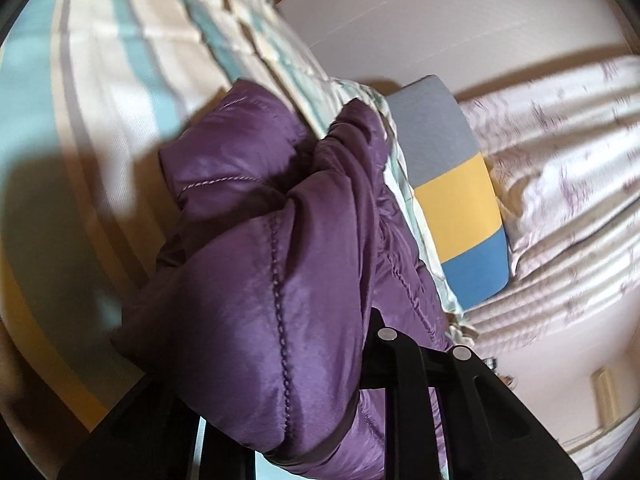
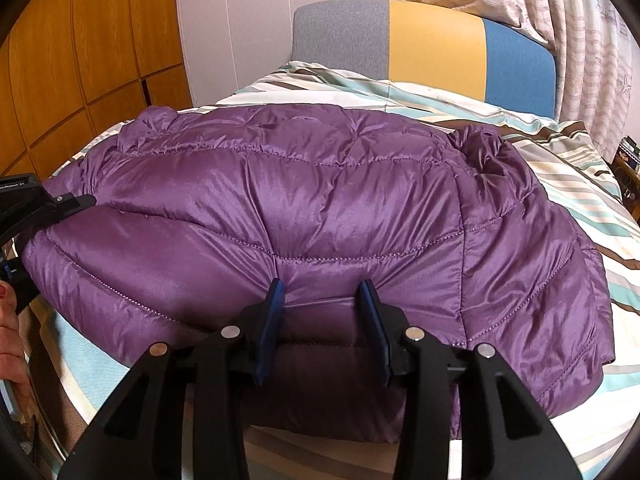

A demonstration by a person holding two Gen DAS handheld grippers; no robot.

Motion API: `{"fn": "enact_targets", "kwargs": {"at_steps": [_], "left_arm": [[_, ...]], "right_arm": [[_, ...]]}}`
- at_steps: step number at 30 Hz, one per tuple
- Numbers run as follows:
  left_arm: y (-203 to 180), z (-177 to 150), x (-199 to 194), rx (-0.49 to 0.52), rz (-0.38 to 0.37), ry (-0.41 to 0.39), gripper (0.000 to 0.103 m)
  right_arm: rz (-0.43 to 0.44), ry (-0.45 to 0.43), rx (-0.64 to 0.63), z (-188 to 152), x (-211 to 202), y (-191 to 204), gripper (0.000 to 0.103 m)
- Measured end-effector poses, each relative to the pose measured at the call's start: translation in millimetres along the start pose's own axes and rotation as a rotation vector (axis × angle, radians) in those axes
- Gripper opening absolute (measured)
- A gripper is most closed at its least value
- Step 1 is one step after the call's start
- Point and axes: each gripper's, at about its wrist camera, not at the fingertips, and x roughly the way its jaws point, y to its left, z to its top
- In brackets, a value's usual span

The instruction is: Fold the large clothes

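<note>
R wrist | R tool (image 2: 326, 308) pinches jacket (image 2: 320, 192) hem | L tool (image 2: 76, 202) clamps jacket's left edge

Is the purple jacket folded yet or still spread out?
Partly folded: the purple jacket lies across the bed, its near edge doubled over between the right gripper pads.

Striped bedspread (image 2: 560, 152), tricolour headboard (image 2: 436, 48), curtains (image 2: 580, 20)

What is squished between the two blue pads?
A fold of the shiny purple quilted puffer jacket, pinched by the right hand-held gripper, in the right wrist view.
</note>
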Motion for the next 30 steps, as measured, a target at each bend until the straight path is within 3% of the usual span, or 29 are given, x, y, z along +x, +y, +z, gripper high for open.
{"fn": "enact_targets", "kwargs": {"at_steps": [14,18,22,26,30], "left_arm": [[-112.7,-42.0,-32.1,0.629,0.021,-0.193,0.021],[-145.0,-63.2,-30.5,0.834,0.065,-0.237,0.021],[-165.1,-84.8,-27.7,1.012,0.109,-0.269,0.021],[-175.5,-99.1,-25.4,1.108,0.12,-0.289,0.021],[-187.1,-112.9,-18.6,1.204,0.137,-0.306,0.021]], "right_arm": [[0.016,0.011,0.041,0.1,0.4,-3.7,0.04],[0.057,-0.01,0.132,0.2,-6.4,-17.7,0.06],[0.109,-0.064,0.274,-8.0,-27.0,-46.4,0.065],[0.063,-0.113,0.346,-20.0,-53.8,-74.1,0.068],[-0.099,-0.162,0.422,-39.3,-86.7,-110.4,0.072]]}}
